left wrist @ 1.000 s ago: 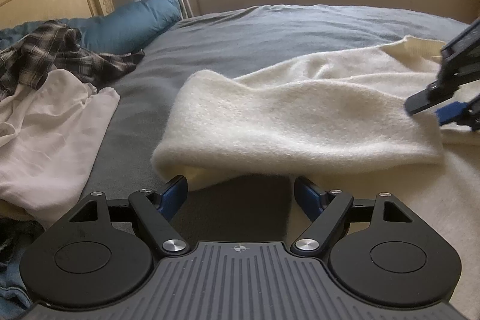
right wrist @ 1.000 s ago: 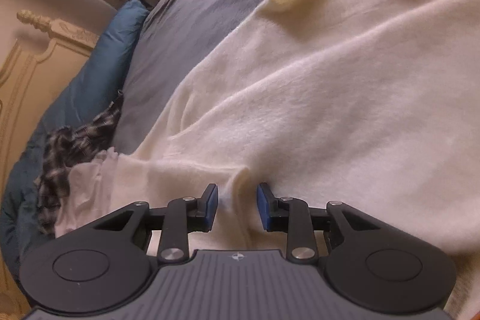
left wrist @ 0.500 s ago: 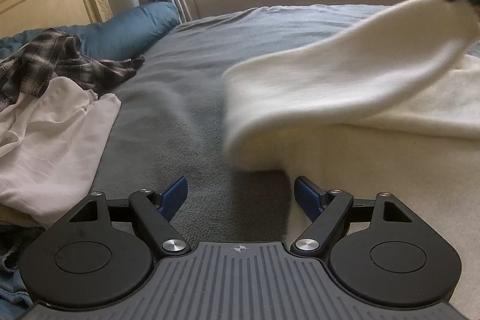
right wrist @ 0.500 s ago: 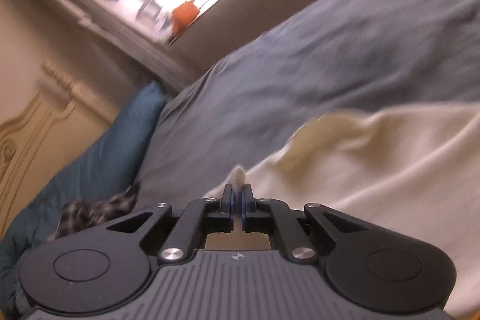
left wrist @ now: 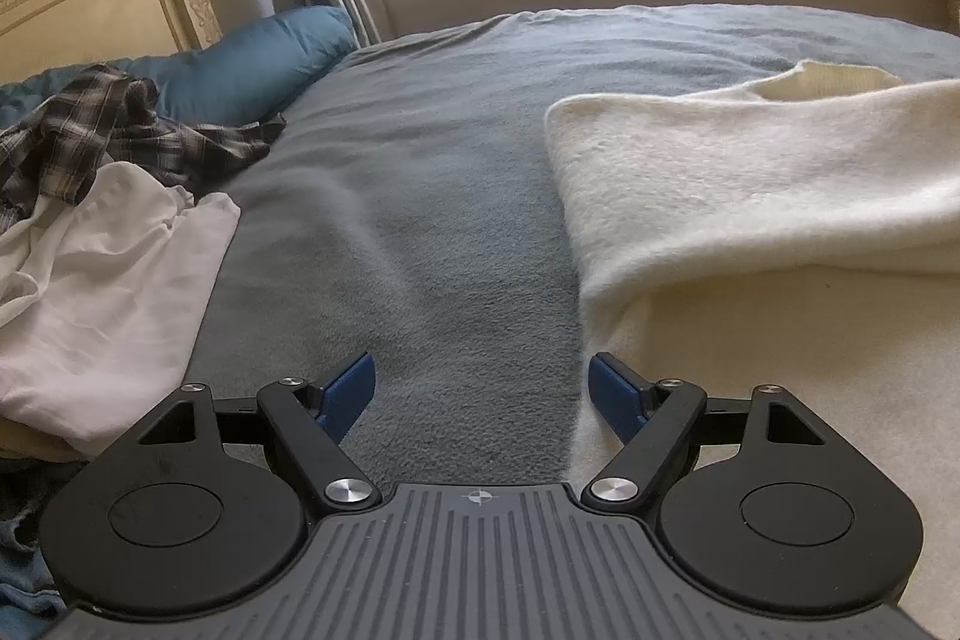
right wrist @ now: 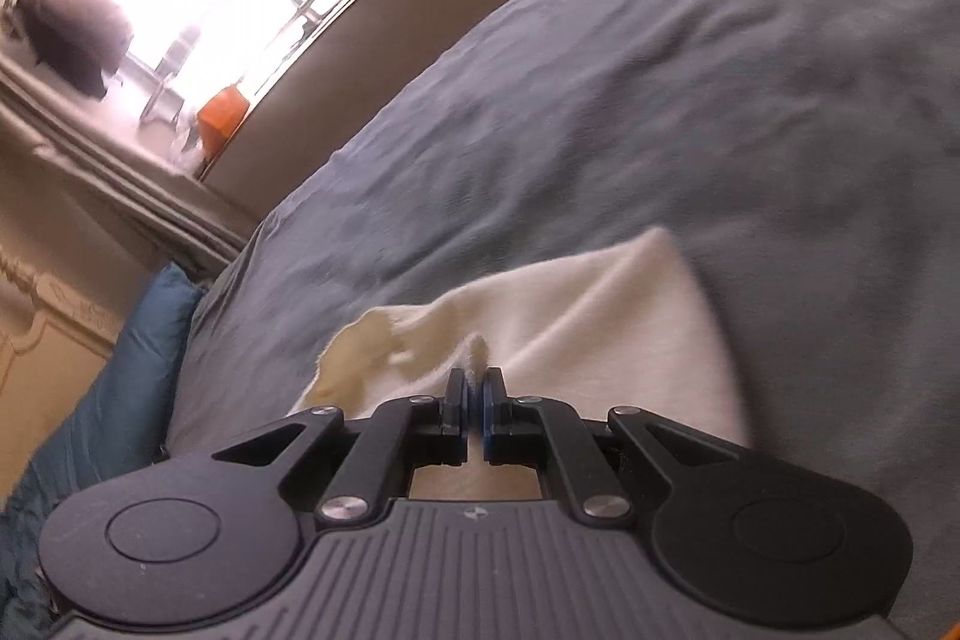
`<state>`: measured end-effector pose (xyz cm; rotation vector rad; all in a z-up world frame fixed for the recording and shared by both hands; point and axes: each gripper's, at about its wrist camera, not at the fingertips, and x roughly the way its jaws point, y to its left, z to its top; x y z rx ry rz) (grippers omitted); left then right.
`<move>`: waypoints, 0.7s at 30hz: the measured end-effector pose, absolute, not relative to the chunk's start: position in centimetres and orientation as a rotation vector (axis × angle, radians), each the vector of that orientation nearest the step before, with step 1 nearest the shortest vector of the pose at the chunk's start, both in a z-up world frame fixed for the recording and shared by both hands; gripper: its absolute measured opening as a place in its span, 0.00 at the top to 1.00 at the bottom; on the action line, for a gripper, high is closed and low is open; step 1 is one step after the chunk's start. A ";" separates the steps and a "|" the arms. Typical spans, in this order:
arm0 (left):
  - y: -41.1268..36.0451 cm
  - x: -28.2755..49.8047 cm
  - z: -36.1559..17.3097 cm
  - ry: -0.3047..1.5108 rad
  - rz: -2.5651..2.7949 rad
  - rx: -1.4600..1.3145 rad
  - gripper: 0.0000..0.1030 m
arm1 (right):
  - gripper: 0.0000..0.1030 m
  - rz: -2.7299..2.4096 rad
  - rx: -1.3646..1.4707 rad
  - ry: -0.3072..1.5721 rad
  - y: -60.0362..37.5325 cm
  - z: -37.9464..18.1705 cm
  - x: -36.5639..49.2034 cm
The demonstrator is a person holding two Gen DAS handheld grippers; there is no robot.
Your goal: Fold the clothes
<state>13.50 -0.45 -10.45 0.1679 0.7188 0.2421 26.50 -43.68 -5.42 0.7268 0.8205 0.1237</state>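
Right claw (right wrist: 474, 391) pinches a fold of the cream sweater (right wrist: 606, 334); left claw (left wrist: 482, 388) is spread, sweater just right of it.

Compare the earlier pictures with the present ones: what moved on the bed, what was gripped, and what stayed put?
The right tongs closed on a fold of the cream sweater and pulled its sleeve away from the left tongs' side, folding it onto the body and baring the grey blanket. The left tongs stayed open and still. The plaid shirt and white garment lay unchanged.
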 end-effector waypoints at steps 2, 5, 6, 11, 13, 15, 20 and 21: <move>-0.5 13.5 -10.5 0.720 0.241 0.169 0.23 | 0.97 0.119 0.734 0.822 -44.3 -5.7 26.1; -0.6 13.5 -10.4 0.721 0.240 0.167 0.23 | 0.97 0.112 0.769 0.832 -45.0 -6.1 25.6; -0.6 13.5 -10.4 0.721 0.239 0.168 0.23 | 0.97 0.115 0.781 0.830 -45.1 -6.2 25.5; -0.9 13.6 -10.4 0.724 0.235 0.182 0.23 | 0.97 0.119 0.760 0.828 -45.6 -6.7 25.2; -1.0 13.6 -10.4 0.725 0.236 0.184 0.23 | 0.97 0.091 0.724 0.865 -45.9 -8.1 25.5; -1.1 13.6 -10.4 0.727 0.238 0.189 0.23 | 0.96 0.060 0.663 0.913 -45.9 -9.9 25.9; -1.1 13.6 -10.2 0.733 0.240 0.184 0.23 | 0.89 0.098 0.826 0.915 -47.5 -11.5 25.2; -1.1 13.6 -10.2 0.735 0.241 0.178 0.23 | 0.86 0.115 0.814 0.927 -47.4 -11.4 25.1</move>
